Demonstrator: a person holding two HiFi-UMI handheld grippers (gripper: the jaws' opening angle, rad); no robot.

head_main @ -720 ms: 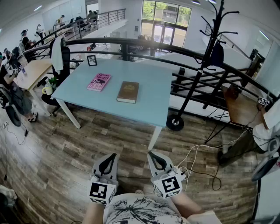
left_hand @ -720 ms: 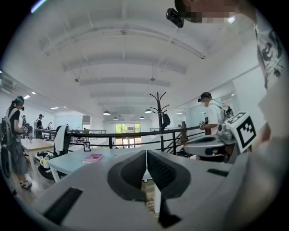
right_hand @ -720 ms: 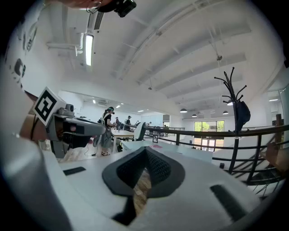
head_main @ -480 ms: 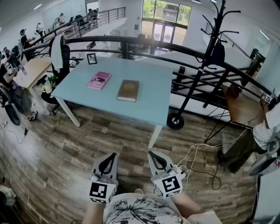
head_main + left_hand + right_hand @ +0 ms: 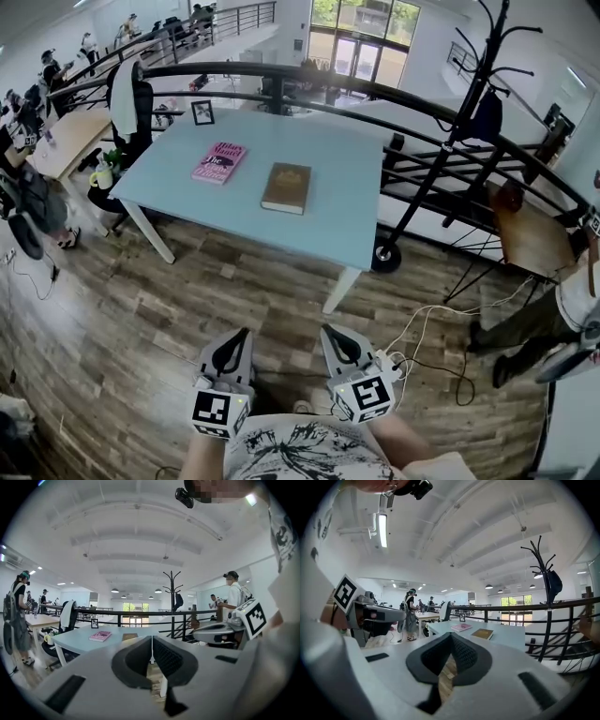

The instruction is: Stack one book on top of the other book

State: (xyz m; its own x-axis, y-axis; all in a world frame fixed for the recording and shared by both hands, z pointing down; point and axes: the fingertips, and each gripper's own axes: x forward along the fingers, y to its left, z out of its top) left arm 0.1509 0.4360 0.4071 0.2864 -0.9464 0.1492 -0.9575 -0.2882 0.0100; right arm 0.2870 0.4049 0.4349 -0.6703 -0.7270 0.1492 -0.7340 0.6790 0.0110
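Left tongs (image 5: pixel 246 332) and right tongs (image 5: pixel 324 329) both closed, empty; brown book (image 5: pixel 287 187) and pink book (image 5: pixel 219 162) lie apart on the counter (image 5: pixel 337 220) well ahead, long axes pointing away, brown nearer the right tongs.

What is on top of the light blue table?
On the table: a pink book, a brown book beside it, apart, and a small framed picture at the far edge. Neither book is stacked. Anything under the books is covered.
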